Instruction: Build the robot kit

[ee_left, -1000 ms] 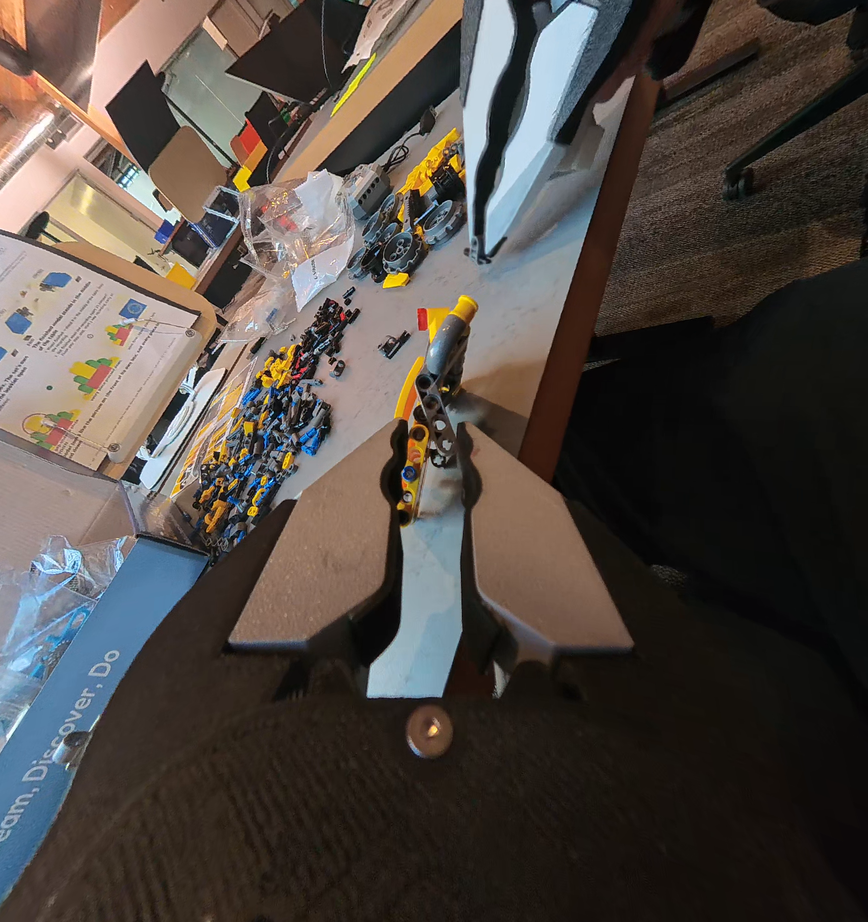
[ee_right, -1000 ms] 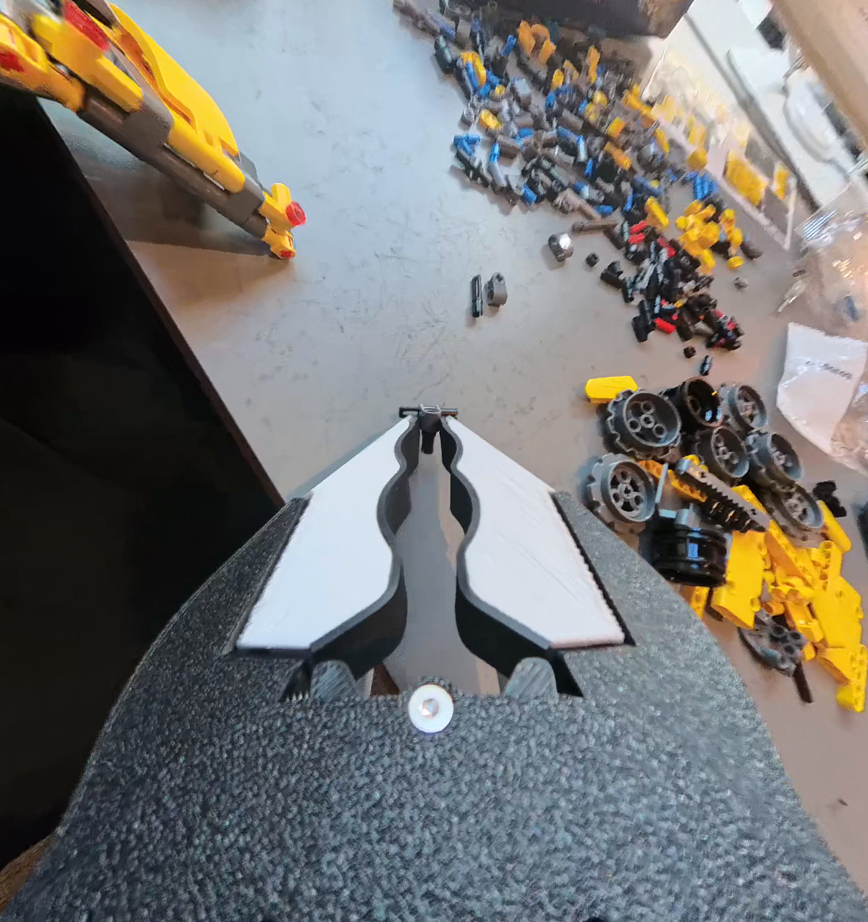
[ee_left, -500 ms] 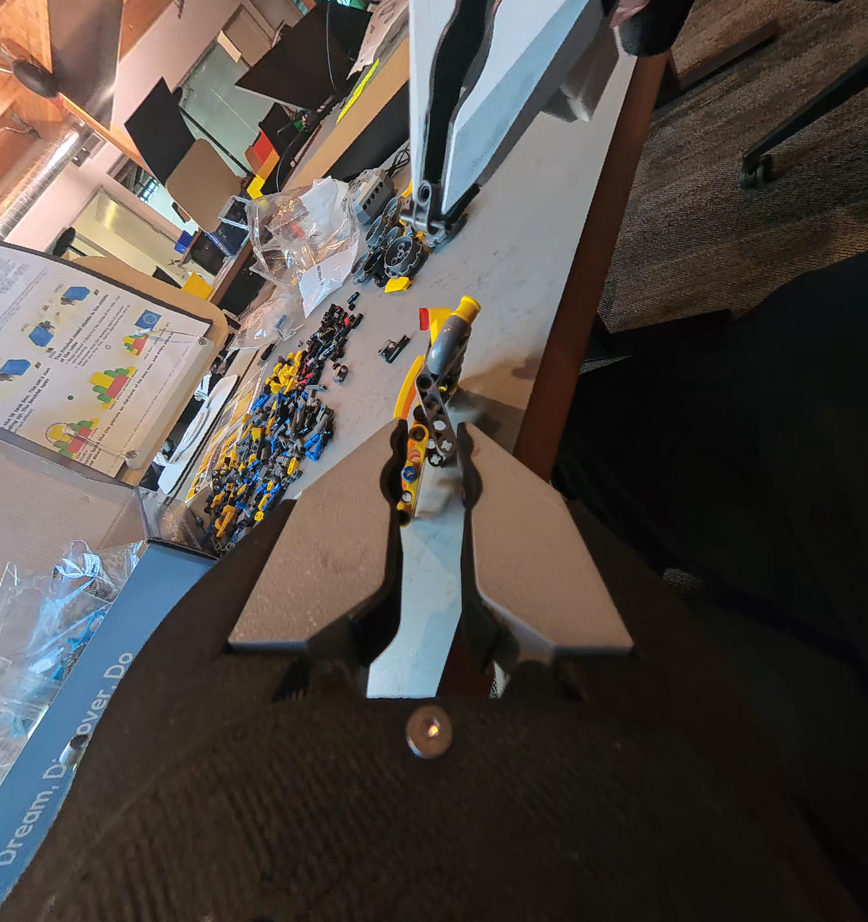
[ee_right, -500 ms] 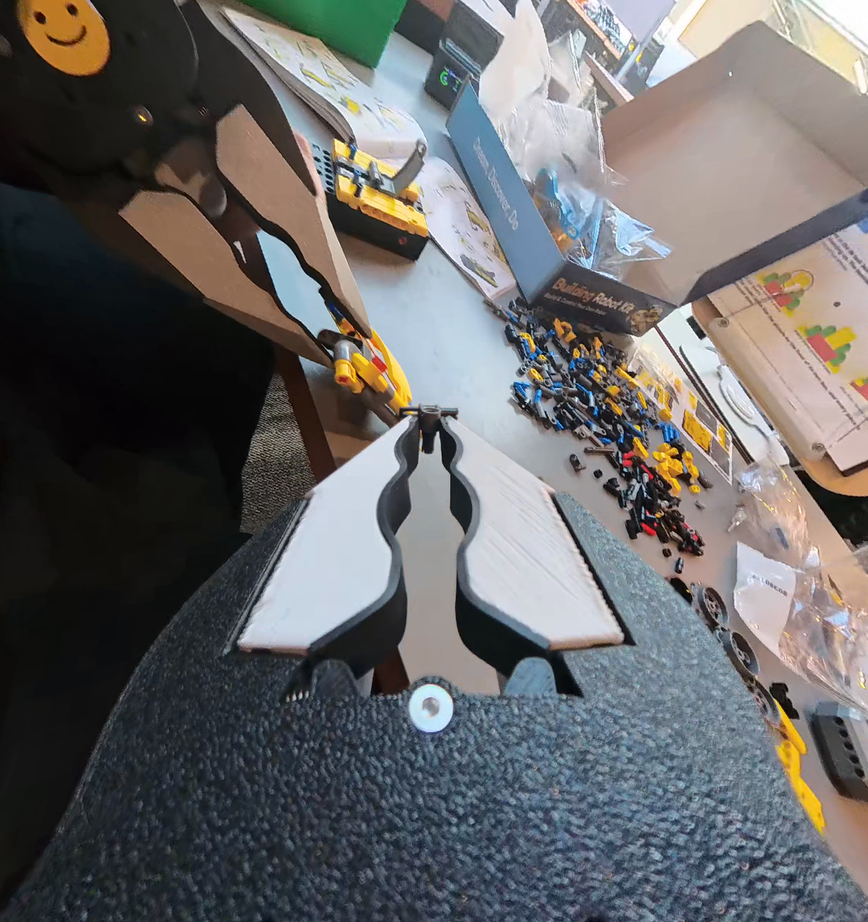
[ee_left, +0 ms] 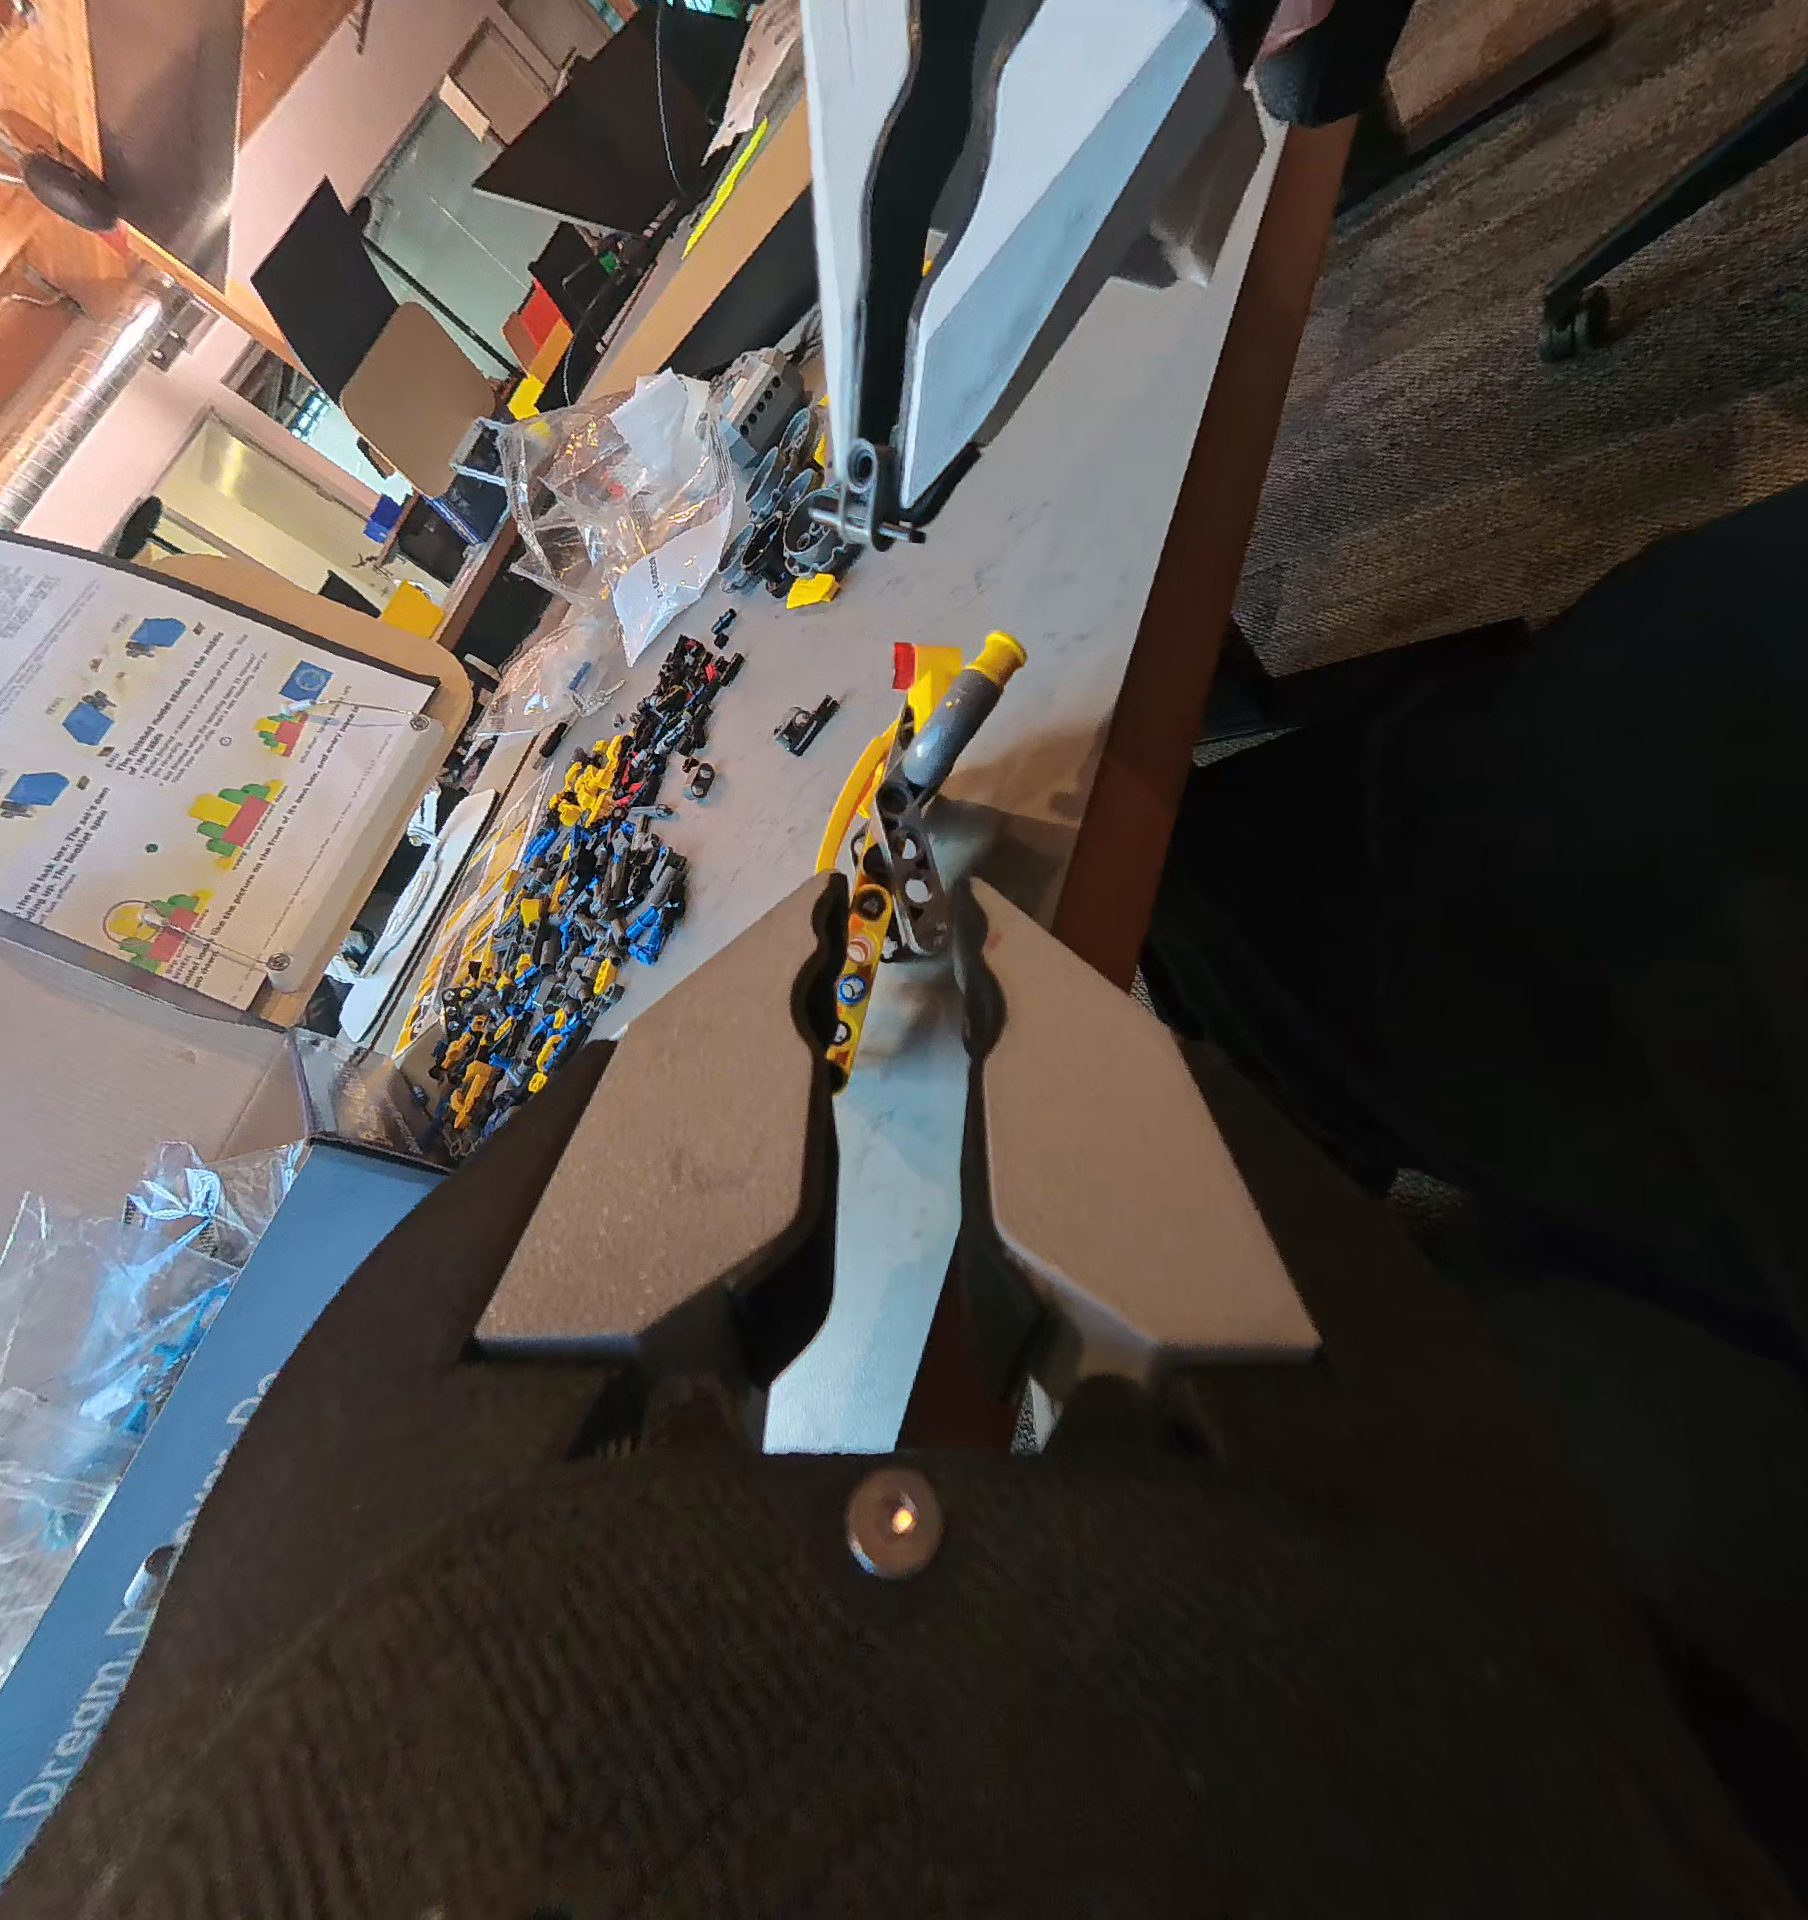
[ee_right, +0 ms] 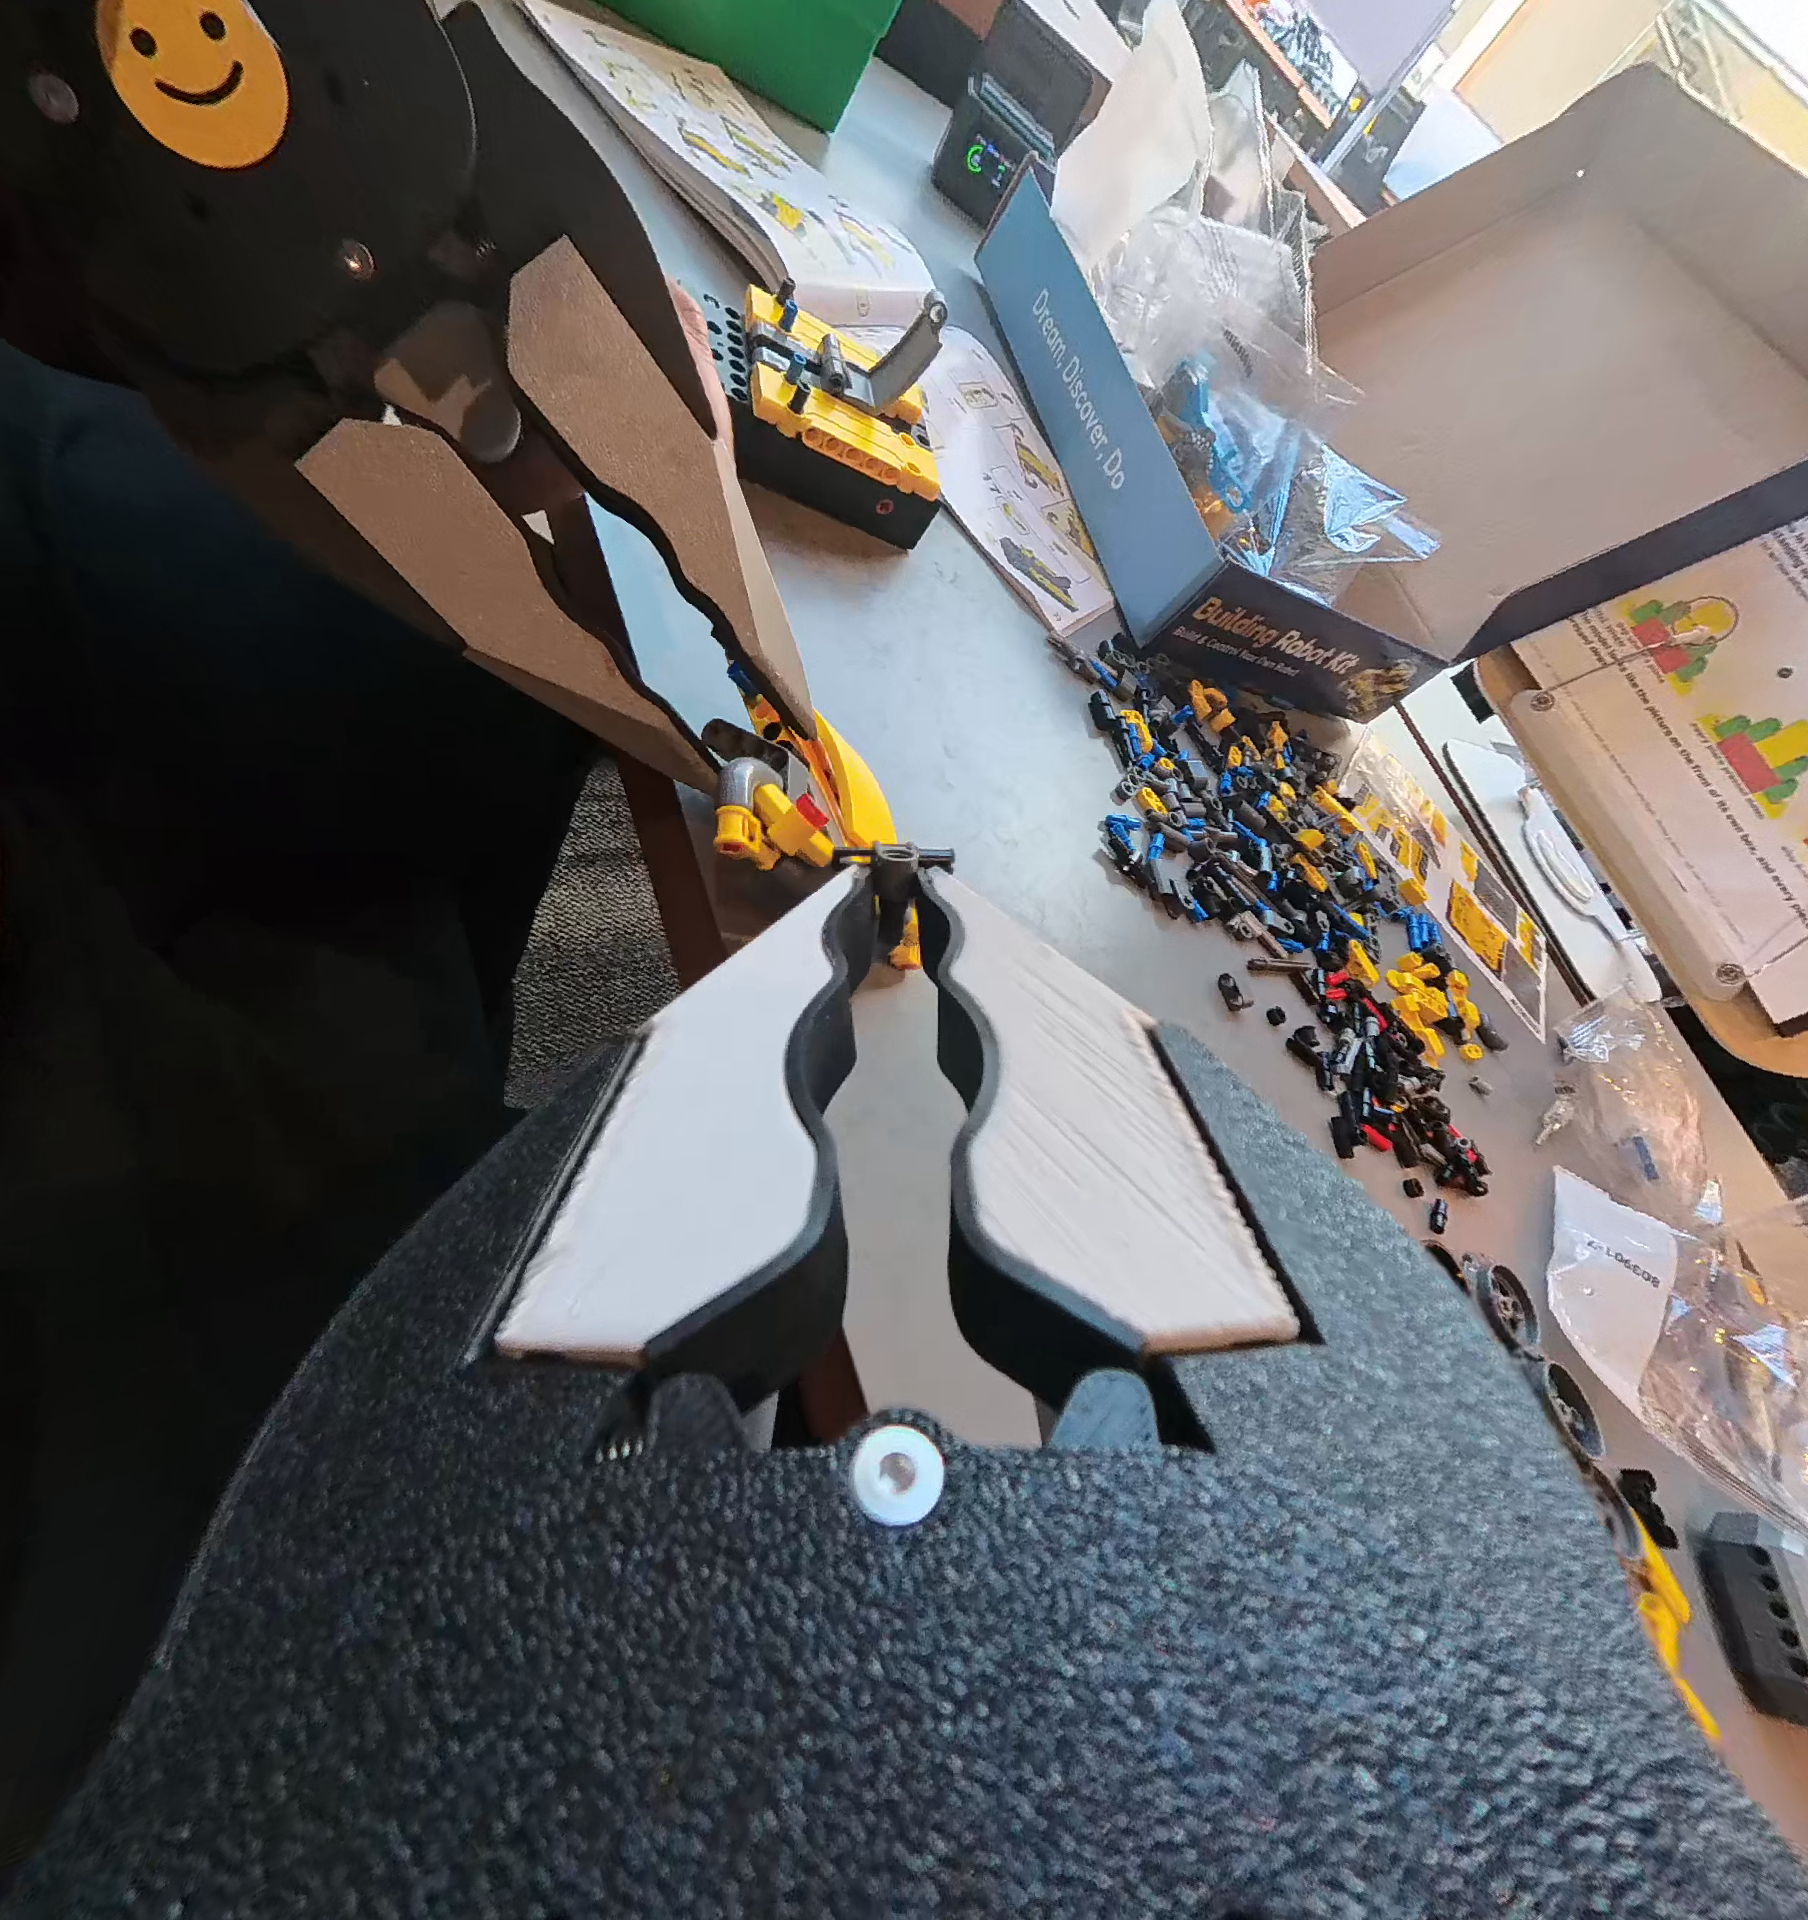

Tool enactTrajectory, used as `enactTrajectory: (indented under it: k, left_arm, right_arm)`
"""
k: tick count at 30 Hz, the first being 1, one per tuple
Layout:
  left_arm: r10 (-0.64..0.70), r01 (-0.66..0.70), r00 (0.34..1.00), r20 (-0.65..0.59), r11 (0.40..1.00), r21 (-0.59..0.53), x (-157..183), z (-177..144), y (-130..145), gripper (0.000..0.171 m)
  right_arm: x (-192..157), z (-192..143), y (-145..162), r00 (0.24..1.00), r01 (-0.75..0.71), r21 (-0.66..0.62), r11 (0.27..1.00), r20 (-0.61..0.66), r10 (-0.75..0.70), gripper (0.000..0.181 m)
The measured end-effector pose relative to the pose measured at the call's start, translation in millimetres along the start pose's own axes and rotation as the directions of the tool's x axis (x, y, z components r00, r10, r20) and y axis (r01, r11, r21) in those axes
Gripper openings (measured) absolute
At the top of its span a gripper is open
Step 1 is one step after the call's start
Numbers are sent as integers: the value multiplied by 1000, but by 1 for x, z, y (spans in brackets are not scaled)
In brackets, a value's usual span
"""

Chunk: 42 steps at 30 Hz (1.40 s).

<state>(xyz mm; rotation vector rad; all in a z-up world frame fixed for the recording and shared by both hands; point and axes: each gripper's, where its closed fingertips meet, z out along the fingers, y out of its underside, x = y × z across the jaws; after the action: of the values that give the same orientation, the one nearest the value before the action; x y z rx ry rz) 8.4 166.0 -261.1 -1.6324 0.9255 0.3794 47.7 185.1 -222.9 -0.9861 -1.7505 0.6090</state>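
My left gripper (ee_left: 884, 920) is shut on a yellow and grey brick assembly (ee_left: 915, 790), held low over the grey table (ee_left: 1045, 540) near its front edge. The assembly ends in a grey rod with a yellow tip. My right gripper (ee_right: 889, 883) is shut on a small dark grey connector with a cross pin (ee_right: 892, 860). It holds the connector just short of the assembly's tip (ee_right: 765, 816). The left gripper's fingers (ee_right: 609, 582) show at upper left in the right wrist view. The right gripper (ee_left: 869, 499) hangs beyond the assembly in the left wrist view.
A heap of small blue, yellow and black parts (ee_right: 1295, 883) lies mid-table, with black wheels (ee_left: 775, 520) and clear bags (ee_left: 609, 499) beyond. An open blue kit box (ee_right: 1191, 520), instruction booklets (ee_right: 754, 177) and a yellow-black built block (ee_right: 838, 436) lie further along. The table's brown edge (ee_left: 1139, 779) runs beside carpet. The left gripper's tips are roughly 7 cm from the right gripper's.
My right gripper has swung up from facing the table to face the left gripper and has come closer to the yellow assembly, still holding the connector. The left gripper has barely moved.
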Motion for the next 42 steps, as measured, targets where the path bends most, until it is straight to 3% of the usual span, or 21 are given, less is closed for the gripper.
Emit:
enactTrajectory:
  k: [4,11,16,22,31,33,38,42]
  left_arm:
    - [7,-7,1000,3,1000,-1,0,0,0,17]
    - [65,-65,998,-7,998,-6,0,0,-7,16]
    - [58,-58,998,-7,998,-10,-8,-3,-14,15]
    - [87,-88,995,-47,995,-40,-8,-1,-16,15]
    - [173,-181,980,-97,981,-74,-10,0,-26,13]
    - [163,-171,981,-106,983,-66,-12,0,-29,12]
    - [82,-86,993,-88,995,-41,-17,0,-24,6]
    - [97,-101,993,-66,993,-60,-10,7,-5,6]
  right_arm:
    - [1,0,-7,997,57,-17,998,-43,-58,4]
    - [-20,9,-27,958,277,-90,957,-46,-282,5]
    - [-31,10,-35,905,416,-210,885,2,-426,4]
    - [-20,10,-41,814,528,-359,770,-45,-579,4]
    - [-21,7,-35,753,587,-424,690,-27,-657,4]
    - [-22,6,-38,766,579,-391,715,-39,-642,4]
    - [-18,-4,-49,877,449,-189,874,-98,-471,4]
    - [-11,-7,-38,886,434,-121,893,-123,-447,4]
